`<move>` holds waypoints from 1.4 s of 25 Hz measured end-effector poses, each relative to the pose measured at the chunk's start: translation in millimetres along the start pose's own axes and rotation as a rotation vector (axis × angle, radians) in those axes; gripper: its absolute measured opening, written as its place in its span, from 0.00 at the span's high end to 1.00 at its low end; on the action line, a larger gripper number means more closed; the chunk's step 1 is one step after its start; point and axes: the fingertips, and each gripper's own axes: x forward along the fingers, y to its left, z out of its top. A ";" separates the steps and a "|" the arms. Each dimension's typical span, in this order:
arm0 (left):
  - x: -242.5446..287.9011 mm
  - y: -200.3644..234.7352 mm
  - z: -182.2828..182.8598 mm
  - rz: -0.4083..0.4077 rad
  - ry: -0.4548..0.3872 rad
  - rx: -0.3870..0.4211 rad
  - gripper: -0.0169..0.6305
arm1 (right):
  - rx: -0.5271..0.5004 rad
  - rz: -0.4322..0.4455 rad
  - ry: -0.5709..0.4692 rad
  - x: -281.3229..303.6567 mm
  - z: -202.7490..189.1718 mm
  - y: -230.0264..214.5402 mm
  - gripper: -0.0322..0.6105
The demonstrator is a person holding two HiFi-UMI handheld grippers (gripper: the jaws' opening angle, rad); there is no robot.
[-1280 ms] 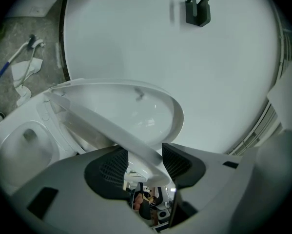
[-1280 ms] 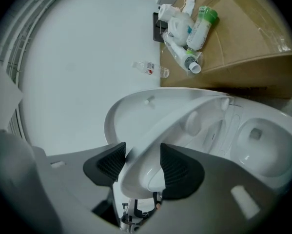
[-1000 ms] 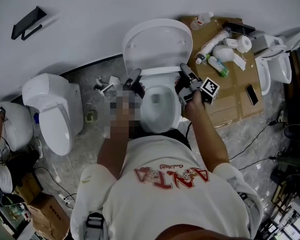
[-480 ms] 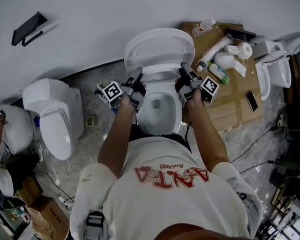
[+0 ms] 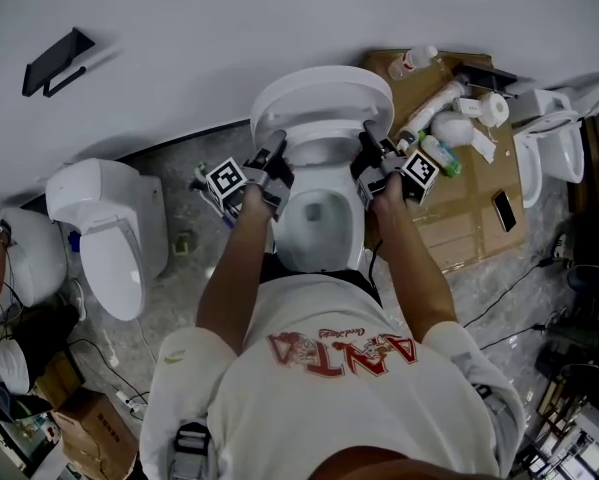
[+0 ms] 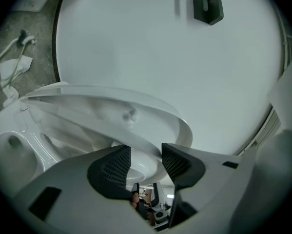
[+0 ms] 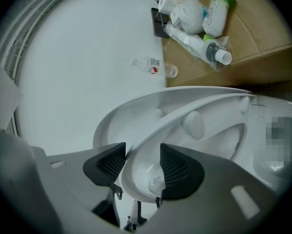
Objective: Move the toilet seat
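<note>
The white toilet seat and lid [image 5: 324,98] stand tilted up behind the open bowl [image 5: 319,218] at the middle of the head view. My left gripper [image 5: 271,168] is shut on their left edge and my right gripper [image 5: 371,168] on their right edge. In the left gripper view the white rim [image 6: 136,135] runs between the dark pads of the left gripper [image 6: 146,162]. The right gripper view shows the curved rim [image 7: 184,113] clamped in the right gripper [image 7: 142,165]. The lid and the seat ring show as two layers that spread apart.
A flat cardboard sheet [image 5: 469,203] lies right of the toilet with bottles [image 5: 441,155], a paper roll [image 5: 492,108] and a phone [image 5: 504,211] on it. Other toilets stand at the left [image 5: 109,233] and right [image 5: 551,138]. A black bracket [image 5: 54,53] hangs on the wall. Cables cross the floor.
Both grippers have shifted slightly toward the wall with the seat and lid, which now look shorter from above. The left gripper's marker cube has come into plain sight.
</note>
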 end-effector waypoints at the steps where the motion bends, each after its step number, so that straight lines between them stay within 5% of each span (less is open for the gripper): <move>1: 1.0 0.9 1.8 0.003 -0.001 0.003 0.66 | 0.000 0.000 -0.002 1.9 0.6 0.1 0.61; 12: 4.6 -1.8 3.0 -0.003 0.014 0.001 0.67 | 0.005 0.016 -0.013 5.6 3.7 2.4 0.61; 16: -13.5 -9.5 -9.6 0.038 0.072 0.120 0.75 | -0.007 0.100 -0.017 -10.7 4.0 12.1 0.83; 20: -41.9 -27.4 -19.1 0.030 0.062 0.174 0.91 | -0.042 0.134 -0.004 -38.2 2.3 19.9 0.93; 27: -70.2 -89.3 -50.1 -0.053 0.054 0.351 0.94 | -0.172 0.195 0.037 -88.1 -6.1 56.4 0.95; 32: -96.2 -127.2 -80.0 -0.045 0.051 0.612 0.96 | -0.432 0.236 0.116 -128.8 -26.9 92.5 0.95; 35: -117.4 -144.4 -101.7 -0.044 0.038 0.704 0.96 | -0.550 0.264 0.134 -154.5 -40.8 115.5 0.95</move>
